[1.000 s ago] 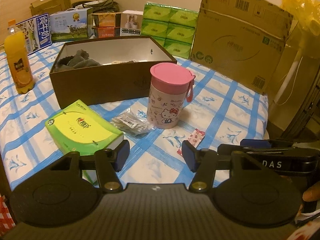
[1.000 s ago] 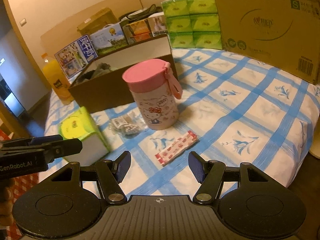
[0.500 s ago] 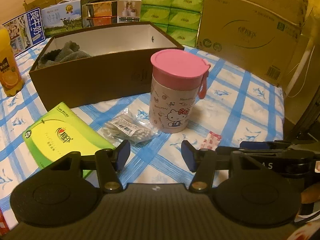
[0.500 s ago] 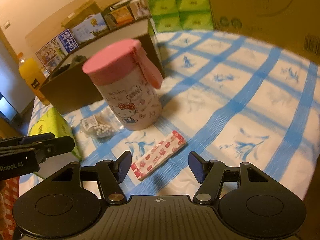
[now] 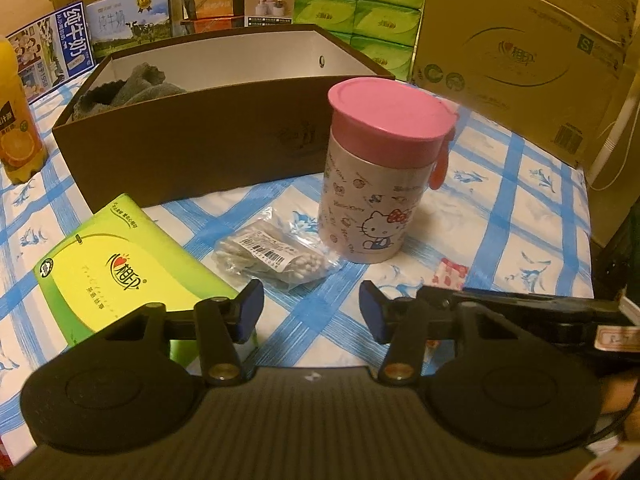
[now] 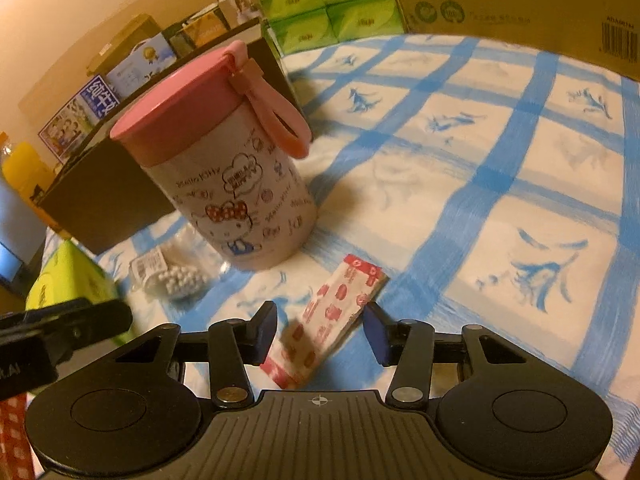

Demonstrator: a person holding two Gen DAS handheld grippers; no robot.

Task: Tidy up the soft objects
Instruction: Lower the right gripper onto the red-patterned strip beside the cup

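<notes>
A red-and-white patterned packet [image 6: 344, 300] lies flat on the blue-checked tablecloth [image 6: 500, 184], between the fingers of my right gripper [image 6: 320, 330]. The jaws are closing around it, and the pads do not visibly press on it. My left gripper [image 5: 312, 312] hovers low over the cloth with its jaws closing on nothing. Just beyond its tips is a clear bag of cotton swabs [image 5: 276, 260], and a green tissue pack [image 5: 120, 268] lies under its left finger. The brown open box [image 5: 200, 140] behind holds a grey cloth [image 5: 132, 88].
A pink-lidded cartoon cup [image 5: 380, 176] stands upright between the box and the packet [image 5: 450, 272]. An orange juice bottle [image 5: 16, 120] stands at the far left. Green tissue packs [image 5: 360, 12] and a big cardboard carton [image 5: 520, 52] line the back.
Both grippers have come down and forward toward the table. The right jaws have narrowed with the packet now between them. The left jaws have narrowed a little.
</notes>
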